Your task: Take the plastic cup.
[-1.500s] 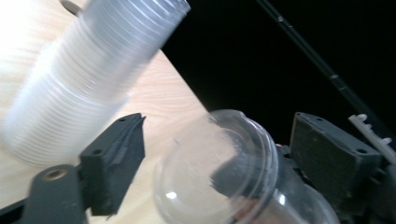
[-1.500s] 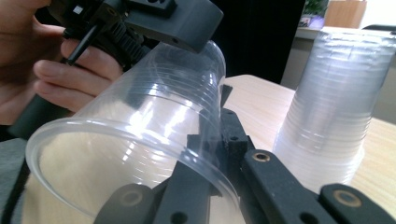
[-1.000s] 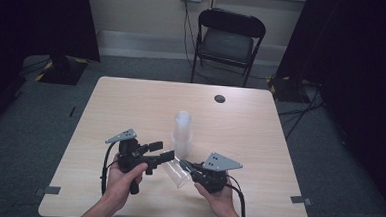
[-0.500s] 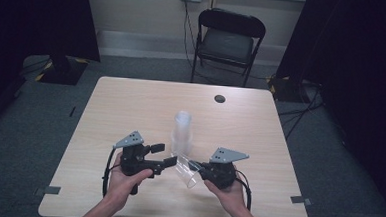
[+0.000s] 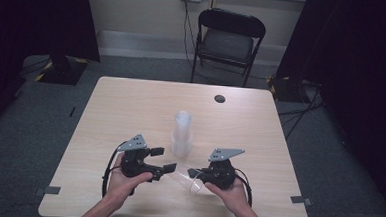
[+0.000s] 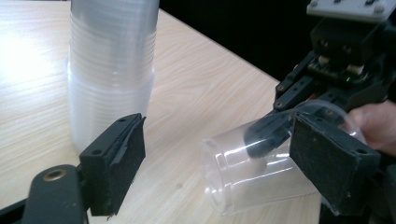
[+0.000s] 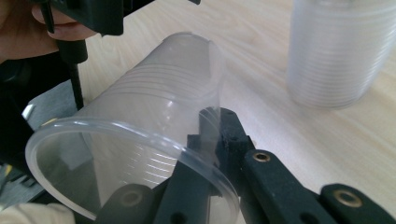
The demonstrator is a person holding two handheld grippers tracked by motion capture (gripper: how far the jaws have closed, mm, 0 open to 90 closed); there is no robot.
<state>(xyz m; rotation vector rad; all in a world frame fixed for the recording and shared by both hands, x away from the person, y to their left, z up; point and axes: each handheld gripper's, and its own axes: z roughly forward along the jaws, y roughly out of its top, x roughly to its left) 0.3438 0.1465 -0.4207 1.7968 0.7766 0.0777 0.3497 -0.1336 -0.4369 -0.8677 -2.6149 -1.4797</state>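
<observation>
Clear plastic cup (image 5: 190, 179) lies tilted on its side between two handheld grippers near the wooden table's (image 5: 131, 105) front edge. Right gripper (image 5: 197, 175) pinches the cup's rim wall, one jaw inside, seen close in the right gripper view. Left gripper (image 5: 163, 159) has jaws apart, one pad (image 6: 334, 161) beside the cup's base. Stack of clear cups (image 5: 181, 134) stands upright just behind. Both hands (image 5: 122, 177) rest low on the table, palms cradling the grippers.
</observation>
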